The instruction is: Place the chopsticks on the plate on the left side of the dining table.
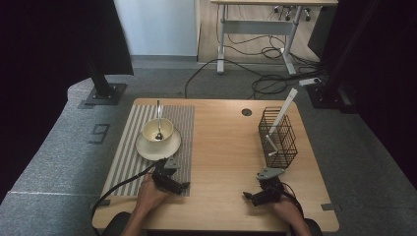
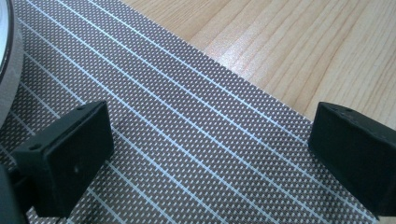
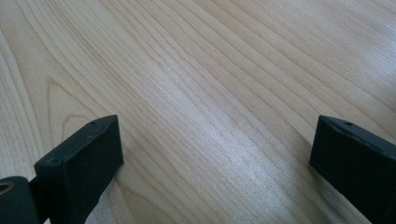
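Left gripper (image 1: 184, 185): rests low over the near right corner of the striped placemat (image 1: 130, 147); jaws spread wide, nothing between them. The left gripper view shows bare mat weave and the mat's edge between the two black jaws.
Right gripper (image 1: 247, 196): rests low over bare wood near the front edge of the table (image 1: 221, 147), just in front of the wire basket (image 1: 278, 138); jaws spread wide and empty. The right gripper view shows wood grain alone between them.
Spoon (image 1: 159, 120): stands in the bowl (image 1: 158, 130), which sits on the saucer (image 1: 158, 146) on the placemat. Head down in the bowl; handle leans on the far rim.
Spoon axis: long axis runs near-to-far along the table, handle end pointing away from the person and rising above the rim.
White utensils (image 1: 281, 120): stand tilted in the wire basket at the right; tops lean up and toward the far right. Their type cannot be told.
Nearest item to left gripper: saucer and bowl, near but not touched.
Progress: judged as not under way. Neither gripper holds or touches any item.
Remaining: all handling of the place setting and the basket contents, as far as the scene allows a judgement.
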Demonstrator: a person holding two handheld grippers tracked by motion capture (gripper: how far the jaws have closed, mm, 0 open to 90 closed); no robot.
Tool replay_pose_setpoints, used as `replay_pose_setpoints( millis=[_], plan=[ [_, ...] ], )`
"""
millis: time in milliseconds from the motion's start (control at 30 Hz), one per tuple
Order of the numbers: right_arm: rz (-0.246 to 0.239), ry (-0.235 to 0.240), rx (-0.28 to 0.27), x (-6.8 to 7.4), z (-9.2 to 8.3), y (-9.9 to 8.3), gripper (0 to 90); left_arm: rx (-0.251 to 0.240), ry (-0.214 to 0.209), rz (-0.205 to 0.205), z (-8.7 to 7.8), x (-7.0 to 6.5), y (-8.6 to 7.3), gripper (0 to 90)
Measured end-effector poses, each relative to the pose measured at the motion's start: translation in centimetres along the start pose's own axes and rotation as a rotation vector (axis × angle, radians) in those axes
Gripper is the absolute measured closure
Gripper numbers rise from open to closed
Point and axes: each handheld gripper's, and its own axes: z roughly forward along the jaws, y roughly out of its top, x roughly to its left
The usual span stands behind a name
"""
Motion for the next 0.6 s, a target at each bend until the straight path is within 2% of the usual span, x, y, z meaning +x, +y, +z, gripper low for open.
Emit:
replay_pose_setpoints(
  millis=[600],
  plan=[
    [0.001,-0.001,-0.001,0.01,0.01,0.0,1.5,-0.003,0.003,-0.009,-0.01,-0.07,-0.03,0.0]
  ],
)
